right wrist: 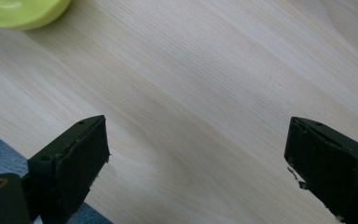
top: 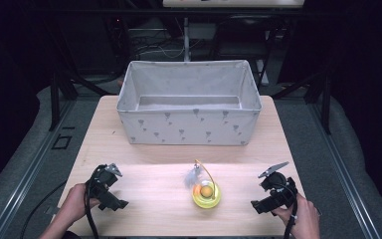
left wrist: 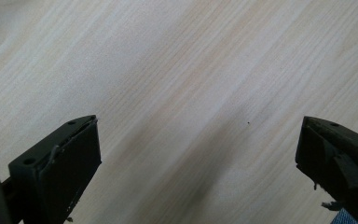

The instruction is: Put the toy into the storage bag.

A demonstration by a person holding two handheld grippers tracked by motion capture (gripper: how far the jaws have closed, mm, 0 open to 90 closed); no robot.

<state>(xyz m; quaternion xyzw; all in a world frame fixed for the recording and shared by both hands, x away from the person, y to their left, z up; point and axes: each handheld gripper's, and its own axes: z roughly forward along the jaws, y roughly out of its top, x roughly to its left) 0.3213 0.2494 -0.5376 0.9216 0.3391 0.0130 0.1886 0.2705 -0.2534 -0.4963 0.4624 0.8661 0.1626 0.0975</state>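
Observation:
A yellow round toy [top: 206, 194] with an orange ball in it and a white feather on a thin wire lies on the wooden table [top: 149, 149], near the front middle. Its yellow rim [right wrist: 21, 11] shows at the top left of the right gripper view. My left gripper [top: 110, 191] rests at the front left, held by a hand, and its jaws stand wide apart over bare wood [left wrist: 191, 116]. My right gripper [top: 267, 195] is at the front right, to the right of the toy, also open with nothing between the jaws [right wrist: 196, 140].
A large white fabric bin [top: 189, 102] with a grey pattern stands open at the back middle of the table. Black stands and cables lie behind the table. Grey floor surrounds it on both sides.

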